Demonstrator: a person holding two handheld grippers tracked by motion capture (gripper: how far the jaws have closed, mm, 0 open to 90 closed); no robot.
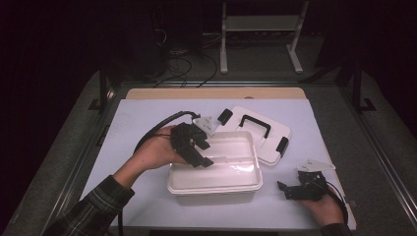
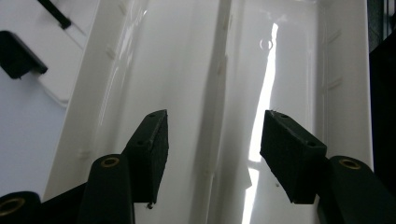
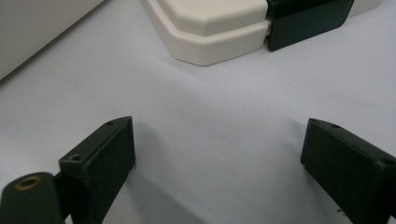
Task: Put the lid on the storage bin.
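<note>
An open white plastic bin [image 1: 216, 183] stands at the middle of the table, and its inside [image 2: 187, 70] looks bare. Its white lid [image 1: 269, 142], with a black handle and black clips, lies flat just behind the bin to the right. My left gripper [image 1: 205, 153] hangs over the bin's left end, pointing into it. Its jaws [image 2: 215, 126] are open with nothing between them. My right gripper [image 1: 284, 190] rests low over the table at the front right, open and holding nothing [image 3: 217, 144]. It points at a lid corner [image 3: 210, 28] and a black clip [image 3: 303, 18].
A pale sheet [image 1: 142, 123] covers the table, with a wooden strip [image 1: 211, 93] along the far edge. Bare sheet lies left of the bin and between the bin and my right gripper. Cables and a white stand [image 1: 260, 29] sit on the floor beyond.
</note>
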